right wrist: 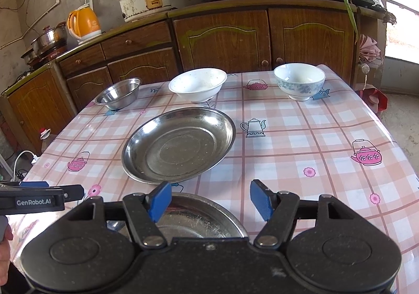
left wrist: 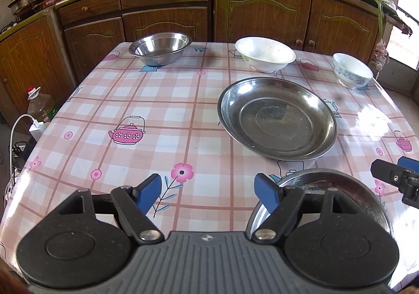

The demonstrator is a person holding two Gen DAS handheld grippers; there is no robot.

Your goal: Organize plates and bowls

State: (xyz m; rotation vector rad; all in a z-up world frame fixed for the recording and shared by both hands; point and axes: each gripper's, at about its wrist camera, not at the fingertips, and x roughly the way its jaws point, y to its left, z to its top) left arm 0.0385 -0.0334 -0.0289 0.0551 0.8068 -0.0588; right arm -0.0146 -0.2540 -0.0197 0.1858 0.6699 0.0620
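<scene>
On the tabletop (right wrist: 314, 137), a steel plate (right wrist: 178, 145) sits at 12 o'clock from both spread, empty grippers: left gripper (left wrist: 208, 193), right gripper (right wrist: 210, 199).

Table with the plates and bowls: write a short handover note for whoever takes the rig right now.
Left gripper: open, empty, over the checked tablecloth.
Right gripper: open, empty, over the near steel plate.
Large round steel plate: mid-table.
Back row: small steel bowl, wide white bowl, blue-patterned white bowl.
Done: nothing stacked.
Left: gather plates together, bowls together.
</scene>
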